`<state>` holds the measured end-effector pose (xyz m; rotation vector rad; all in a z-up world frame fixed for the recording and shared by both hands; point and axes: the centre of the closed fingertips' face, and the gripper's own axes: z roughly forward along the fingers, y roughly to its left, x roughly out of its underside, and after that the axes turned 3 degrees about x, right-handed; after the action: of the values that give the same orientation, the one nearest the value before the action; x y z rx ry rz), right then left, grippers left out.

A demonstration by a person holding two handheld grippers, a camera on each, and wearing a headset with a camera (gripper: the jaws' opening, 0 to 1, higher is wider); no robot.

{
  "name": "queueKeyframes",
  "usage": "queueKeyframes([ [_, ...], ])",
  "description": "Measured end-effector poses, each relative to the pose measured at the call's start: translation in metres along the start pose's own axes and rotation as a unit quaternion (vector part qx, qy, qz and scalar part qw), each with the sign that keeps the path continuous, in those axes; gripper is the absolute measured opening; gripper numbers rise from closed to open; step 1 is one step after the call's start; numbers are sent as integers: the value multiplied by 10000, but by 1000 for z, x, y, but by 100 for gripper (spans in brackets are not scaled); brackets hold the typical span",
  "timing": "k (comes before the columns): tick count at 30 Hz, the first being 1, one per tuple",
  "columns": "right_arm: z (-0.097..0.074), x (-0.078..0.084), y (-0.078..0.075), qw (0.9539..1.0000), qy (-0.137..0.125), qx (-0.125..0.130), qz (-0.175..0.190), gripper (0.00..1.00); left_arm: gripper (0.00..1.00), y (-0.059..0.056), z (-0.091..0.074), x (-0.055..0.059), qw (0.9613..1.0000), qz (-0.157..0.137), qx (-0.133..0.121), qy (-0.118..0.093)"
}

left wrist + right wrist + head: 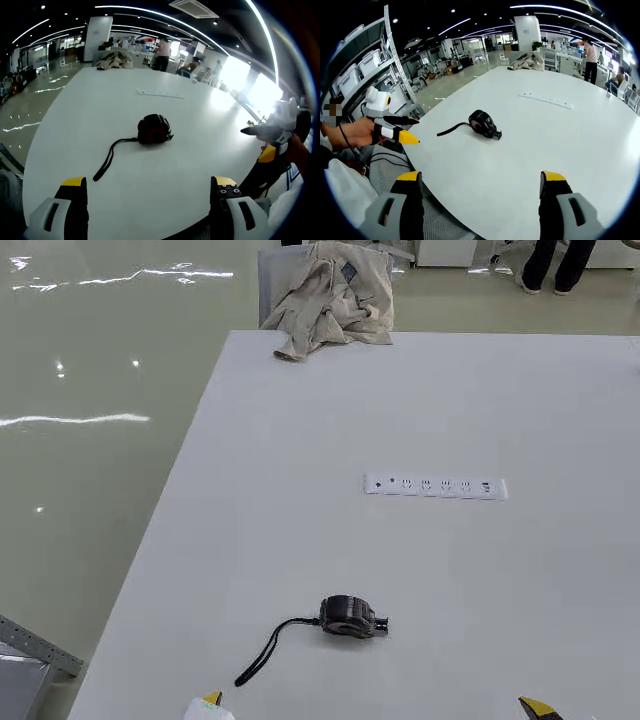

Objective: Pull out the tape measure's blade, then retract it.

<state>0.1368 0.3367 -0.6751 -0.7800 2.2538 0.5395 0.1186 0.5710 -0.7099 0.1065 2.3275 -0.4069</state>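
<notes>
the tape measure (pixel 350 617) lies on its side near the front edge of the white table (pixel 300 440), a little left of centre, blade fully in. its limp black wrist strap (pixel 265 650) trails off to the near left. the small hook end of the blade pokes out on the case's right side.

both tongs hang short of it at the near edge and neither touches anything. the left gripper (pixel 149 182) has its yellow-tipped jaws spread wide with nothing between them, and the right gripper (pixel 480 176) is just as wide apart and empty.

i'd judge the case to be hard, compact and fairly dense for its size, with a dark shell that looks rubbery. it should take a firm pinch, but on this smooth top it could skate away if nudged. the sensible hold is one gripper across the case's flat sides to pin it, and the other on the little hook tab at the right. the blade will be thin, springy steel. it may kink if pulled at an angle and whip back when let go.

no brand or writing on the case is legible to me, nor on the white power strip (pixel 435 486) farther back. a beige jacket (pixel 330 295) is draped at the far edge.
</notes>
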Motion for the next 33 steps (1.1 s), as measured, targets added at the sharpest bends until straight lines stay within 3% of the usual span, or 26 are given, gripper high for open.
queueKeyframes([
  [13, 2, 1, -1, 10000, 3, -19, 92, 100, 100, 0, -1, -6, 10000, -34, -37, -51],
  [33, -2, 7, -6, 9999, 65, 63, 109, 100, 100, 1, -5, -1, 9998, -132, -96, -59],
])
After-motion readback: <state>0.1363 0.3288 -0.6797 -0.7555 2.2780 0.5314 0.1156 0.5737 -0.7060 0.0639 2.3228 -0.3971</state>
